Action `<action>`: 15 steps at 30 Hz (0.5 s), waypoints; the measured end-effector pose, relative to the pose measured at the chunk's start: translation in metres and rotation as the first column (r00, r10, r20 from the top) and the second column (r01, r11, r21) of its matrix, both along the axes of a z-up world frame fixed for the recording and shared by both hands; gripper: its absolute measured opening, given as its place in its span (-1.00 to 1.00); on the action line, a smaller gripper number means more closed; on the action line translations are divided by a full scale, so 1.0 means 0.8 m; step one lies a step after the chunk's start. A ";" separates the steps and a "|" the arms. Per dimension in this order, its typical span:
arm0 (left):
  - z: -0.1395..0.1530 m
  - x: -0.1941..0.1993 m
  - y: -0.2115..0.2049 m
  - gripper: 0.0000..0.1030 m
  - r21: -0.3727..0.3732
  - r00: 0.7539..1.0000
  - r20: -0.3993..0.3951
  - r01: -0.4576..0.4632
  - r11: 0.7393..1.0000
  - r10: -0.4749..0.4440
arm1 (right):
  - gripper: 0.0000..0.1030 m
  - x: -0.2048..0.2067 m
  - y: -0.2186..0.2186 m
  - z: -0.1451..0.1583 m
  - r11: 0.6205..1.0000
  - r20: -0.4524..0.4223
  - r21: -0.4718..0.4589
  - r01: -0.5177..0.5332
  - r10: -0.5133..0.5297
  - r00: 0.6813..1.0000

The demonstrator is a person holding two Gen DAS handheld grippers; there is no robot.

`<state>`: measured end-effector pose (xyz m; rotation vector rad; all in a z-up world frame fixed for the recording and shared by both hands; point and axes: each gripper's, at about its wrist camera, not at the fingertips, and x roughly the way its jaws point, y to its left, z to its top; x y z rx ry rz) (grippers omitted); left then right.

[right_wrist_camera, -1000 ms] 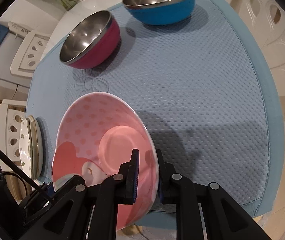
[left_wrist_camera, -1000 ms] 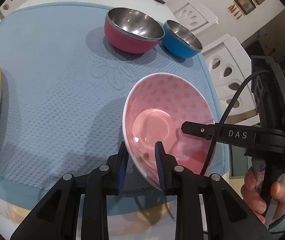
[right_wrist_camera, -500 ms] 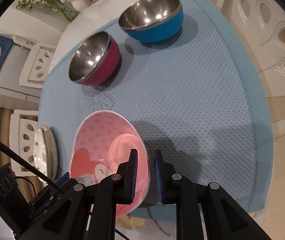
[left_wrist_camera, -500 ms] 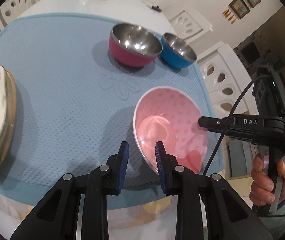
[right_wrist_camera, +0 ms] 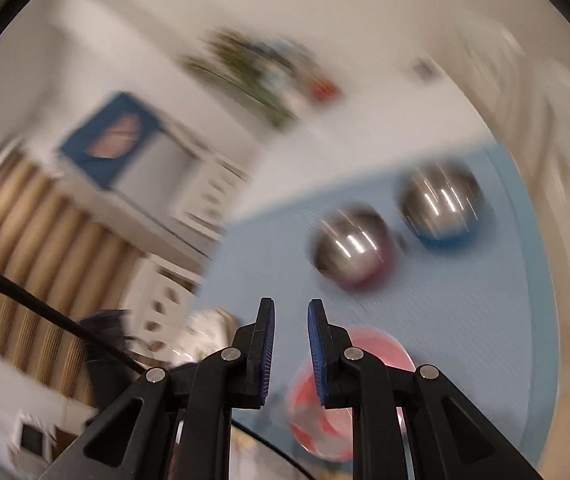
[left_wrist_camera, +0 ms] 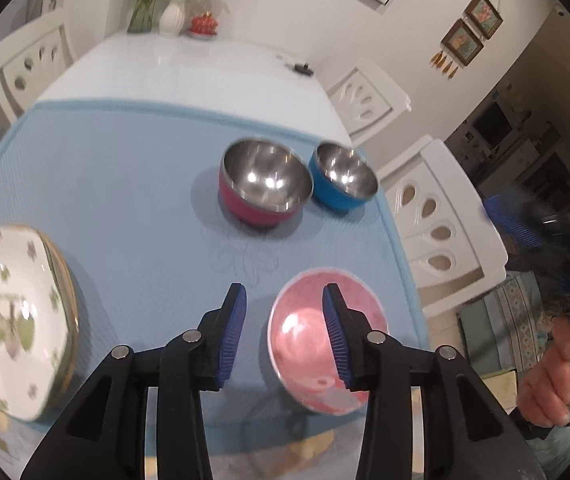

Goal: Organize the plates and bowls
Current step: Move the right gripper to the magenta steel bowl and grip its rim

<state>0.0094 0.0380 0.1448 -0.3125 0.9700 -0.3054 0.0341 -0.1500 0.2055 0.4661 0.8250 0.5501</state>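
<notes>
On the blue mat [left_wrist_camera: 117, 184], near its right edge, sits the pink bowl [left_wrist_camera: 305, 332], now released. My left claw [left_wrist_camera: 283, 330] and right claw [right_wrist_camera: 289, 350] are opening, both empty, so next comes stacking.

White chairs [left_wrist_camera: 437, 216], framed pictures [left_wrist_camera: 471, 26] — white walls

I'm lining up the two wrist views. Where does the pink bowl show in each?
Left wrist: pink bowl low and right of centre on the blue mat, partly behind the tool's right finger.
Right wrist: pink bowl at the bottom, blurred, behind the right finger.
Shared landmark: the red bowl beside the blue bowl.
</notes>
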 end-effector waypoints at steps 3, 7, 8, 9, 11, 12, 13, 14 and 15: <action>0.006 0.019 0.002 -0.16 0.001 1.000 0.015 -0.003 1.000 0.003 | 0.05 -0.008 0.012 0.026 0.997 0.133 -0.073 0.028 -0.019 0.991; 0.003 0.056 0.006 0.07 -0.017 1.000 0.010 -0.019 1.000 0.019 | 0.11 0.021 0.026 0.000 0.976 0.085 -0.189 0.105 -0.090 0.992; -0.001 0.068 0.006 0.18 -0.024 1.000 0.001 -0.026 0.999 0.026 | 0.11 0.031 0.027 -0.011 0.975 0.039 -0.195 0.103 -0.097 0.995; -0.005 0.077 0.008 0.23 -0.031 0.999 -0.008 -0.034 0.999 0.034 | 0.11 0.045 0.027 -0.027 0.978 -0.025 -0.185 0.099 -0.105 0.994; -0.014 0.100 0.010 0.30 -0.040 0.998 -0.040 -0.055 0.998 0.053 | 0.11 0.073 0.024 -0.061 0.986 -0.165 -0.138 0.095 -0.118 0.979; -0.018 0.110 0.010 0.31 -0.044 0.998 -0.049 -0.051 0.998 0.048 | 0.11 0.082 0.022 -0.074 0.989 -0.215 -0.115 0.093 -0.116 0.970; -0.023 0.122 0.008 0.31 -0.042 0.998 -0.057 -0.043 0.998 0.041 | 0.11 0.093 0.021 -0.089 0.992 -0.270 -0.090 0.089 -0.110 0.957; -0.028 0.135 0.006 0.31 -0.030 0.997 -0.070 -0.041 0.999 0.039 | 0.11 0.104 0.020 -0.103 0.993 -0.317 -0.083 0.086 -0.108 0.942; -0.034 0.145 0.005 0.31 -0.021 0.996 -0.082 -0.041 0.999 0.039 | 0.11 0.112 0.020 -0.111 0.993 -0.346 -0.089 0.082 -0.108 0.932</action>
